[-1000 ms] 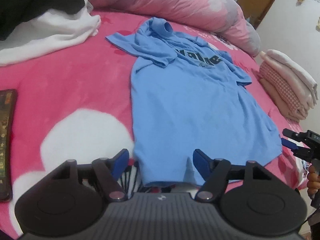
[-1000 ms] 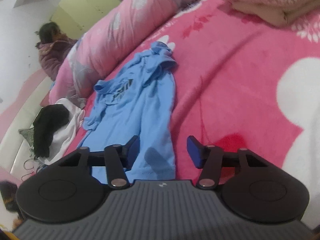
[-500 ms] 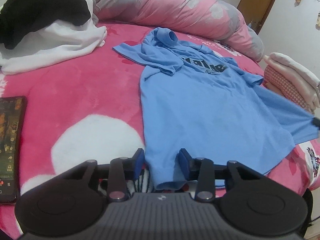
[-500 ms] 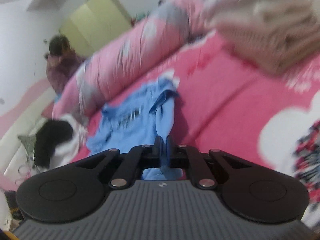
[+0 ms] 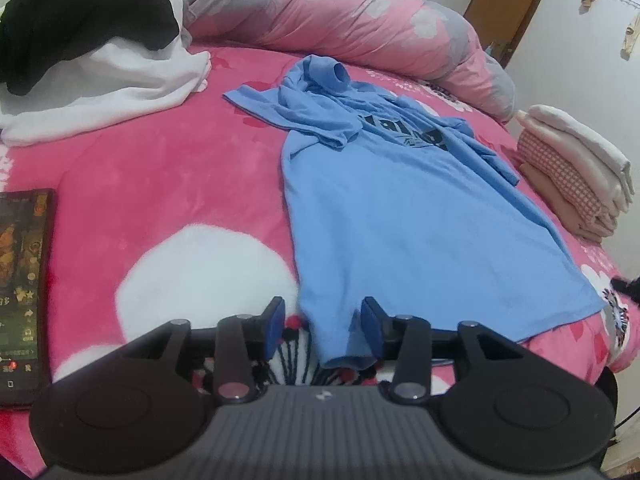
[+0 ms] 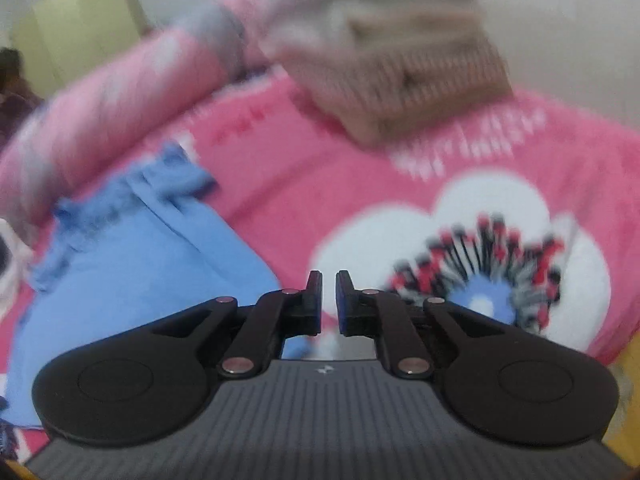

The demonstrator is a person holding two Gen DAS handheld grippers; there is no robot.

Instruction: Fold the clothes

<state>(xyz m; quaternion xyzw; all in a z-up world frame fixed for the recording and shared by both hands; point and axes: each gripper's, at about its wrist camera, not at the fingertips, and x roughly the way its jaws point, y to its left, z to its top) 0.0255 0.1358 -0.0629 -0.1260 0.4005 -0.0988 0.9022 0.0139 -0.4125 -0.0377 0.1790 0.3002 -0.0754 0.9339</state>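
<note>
Blue T-shirt (image 5: pixel 400 216): spread face up on the pink floral bed (image 5: pixel 160 168), collar toward the far pillow (image 5: pixel 360 28), hem at the near edge.
Left hand-held gripper (image 5: pixel 323 325): fingers apart, straddling the shirt's near-left hem corner, not closed on it.
Right hand-held gripper (image 6: pixel 328 302): fingers nearly together with a narrow gap; view blurred, nothing seen between them, shirt edge just to its left.
Folded stack (image 5: pixel 576 176): beige and checked clothes, right of the shirt.
Unfolded pile (image 5: pixel 92 64): black and white garments, far left.
Phone (image 5: pixel 22 280): left edge of bed.
</note>
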